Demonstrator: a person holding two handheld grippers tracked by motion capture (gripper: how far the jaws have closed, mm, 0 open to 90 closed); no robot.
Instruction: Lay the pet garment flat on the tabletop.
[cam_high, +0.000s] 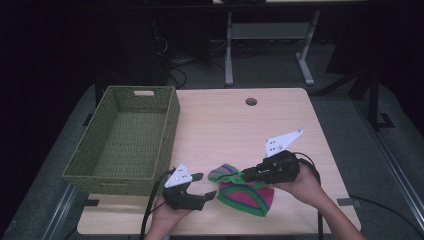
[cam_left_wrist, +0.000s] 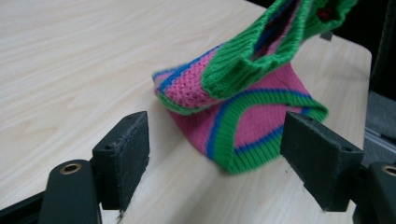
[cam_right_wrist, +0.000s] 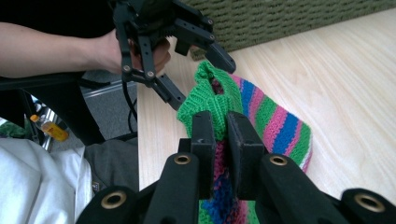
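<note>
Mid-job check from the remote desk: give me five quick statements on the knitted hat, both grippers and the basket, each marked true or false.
1. The right gripper is shut on the knitted hat. True.
2. The left gripper is clamped on the hat. False: its jaws stand open, the hat lying beyond them and apart from the pads.
3. The hat lies inside the woven basket. False: it is on the table, to the right of the basket, with its green rim lifted by the right gripper.
4. The basket holds nothing that can be seen. True.
5. The hat is plain grey. False: it is striped pink, green and blue.
</note>
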